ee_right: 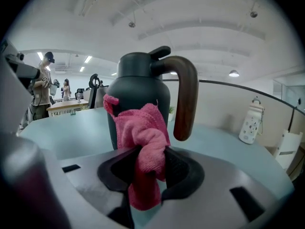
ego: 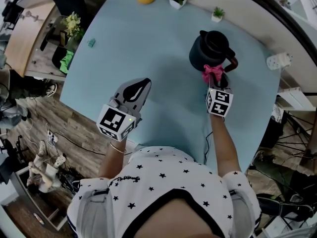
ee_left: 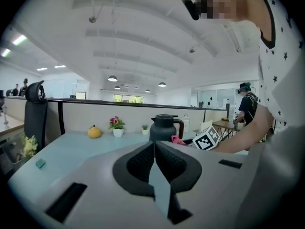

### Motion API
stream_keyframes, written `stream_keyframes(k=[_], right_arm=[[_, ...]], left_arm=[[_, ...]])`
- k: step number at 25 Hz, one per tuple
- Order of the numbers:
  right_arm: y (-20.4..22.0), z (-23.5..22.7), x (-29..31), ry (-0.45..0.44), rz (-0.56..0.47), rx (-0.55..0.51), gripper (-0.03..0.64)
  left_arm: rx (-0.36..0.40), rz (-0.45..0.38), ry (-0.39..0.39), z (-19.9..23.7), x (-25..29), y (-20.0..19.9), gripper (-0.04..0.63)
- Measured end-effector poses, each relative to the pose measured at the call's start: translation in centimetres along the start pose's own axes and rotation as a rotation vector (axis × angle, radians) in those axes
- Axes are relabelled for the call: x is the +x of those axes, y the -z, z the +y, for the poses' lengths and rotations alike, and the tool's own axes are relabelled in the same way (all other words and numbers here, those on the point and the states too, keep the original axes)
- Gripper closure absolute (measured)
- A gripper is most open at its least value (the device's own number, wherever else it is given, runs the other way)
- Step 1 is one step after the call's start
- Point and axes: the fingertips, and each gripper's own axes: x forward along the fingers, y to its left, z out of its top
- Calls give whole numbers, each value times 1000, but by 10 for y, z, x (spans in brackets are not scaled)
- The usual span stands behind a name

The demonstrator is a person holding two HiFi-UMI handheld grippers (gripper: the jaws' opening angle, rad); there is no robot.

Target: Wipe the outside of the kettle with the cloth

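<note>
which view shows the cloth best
The right gripper view: the cloth fills the middle, clamped by the right gripper, before the kettle. The head view shows it small; the left gripper view, only a far pink scrap.

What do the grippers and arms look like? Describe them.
The left gripper and right gripper have light grey bodies, black ribbed pads and a white cube with black square markers. The person wears a white short-sleeved top with black stars and a thin bracelet.

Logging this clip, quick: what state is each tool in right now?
Left tool: closed, empty.
Right tool: closed on the cloth.
</note>
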Motion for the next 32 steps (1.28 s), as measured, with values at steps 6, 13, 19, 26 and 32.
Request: stream_keyframes(k=[6, 13, 19, 26, 32], right_arm=[[18, 4, 11, -16, 62, -41, 486], [25, 3, 10, -33, 93, 1, 485], [0, -1, -36, 11, -12, 82, 486], [-94, 15, -92, -19, -298, 101, 488], [-139, 18, -81, 16, -369, 47, 488]], left_arm=[[-3, 4, -12, 2, -2, 3, 561], [6, -12, -21, 3, -11, 0, 561], [18, -26, 6, -7, -17, -6, 561], [36, -49, 30, -15, -21, -13, 561], [28, -56, 14, -11, -31, -12, 561]])
